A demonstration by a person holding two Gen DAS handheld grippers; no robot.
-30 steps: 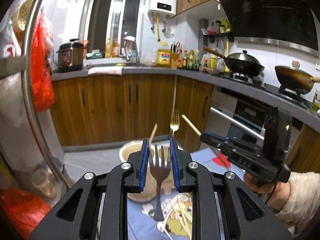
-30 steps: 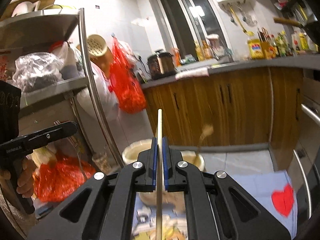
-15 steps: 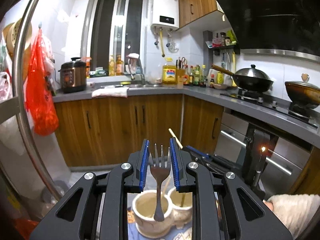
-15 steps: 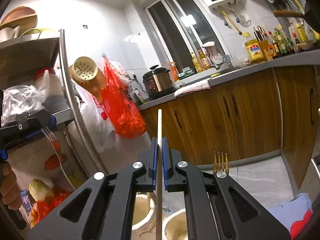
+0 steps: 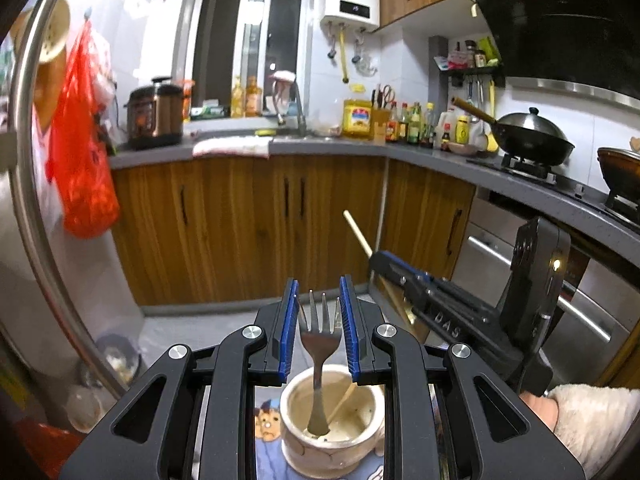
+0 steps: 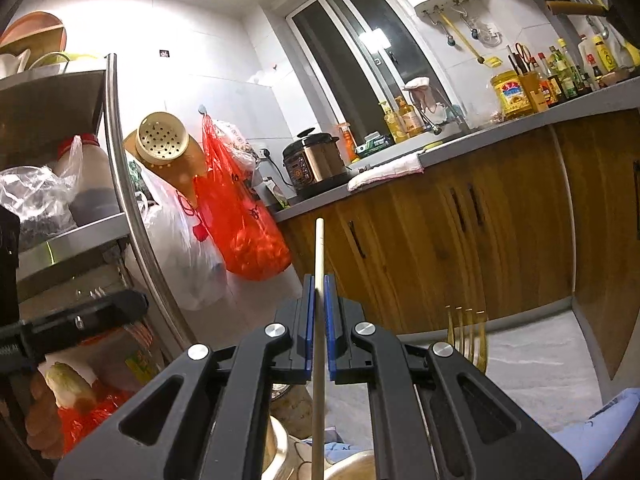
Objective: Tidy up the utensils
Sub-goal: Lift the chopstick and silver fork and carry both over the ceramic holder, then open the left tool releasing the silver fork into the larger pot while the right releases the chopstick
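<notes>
In the left wrist view my left gripper [image 5: 319, 296] holds a steel fork [image 5: 319, 344] by its head, tines up, its handle reaching down into a cream ceramic jar [image 5: 332, 436] that also holds a wooden chopstick [image 5: 340, 402]. My right gripper [image 6: 319, 292] is shut on a wooden chopstick [image 6: 318, 320] that points up. It also shows in the left wrist view [image 5: 400, 280], to the right of the jar. A gold fork [image 6: 466, 336] stands upright at the lower right of the right wrist view.
A blue patterned cloth [image 5: 266, 424] lies under the jar. A metal rack post [image 6: 132, 200] and red bags [image 6: 240, 224] stand on the left. Wooden cabinets [image 5: 248, 224] and a grey counter [image 5: 320, 148] run behind. An oven front [image 5: 592, 320] is on the right.
Both grippers have risen and tilted. The left one now has its fork's handle inside the jar; the right one keeps its chopstick above a second jar.
</notes>
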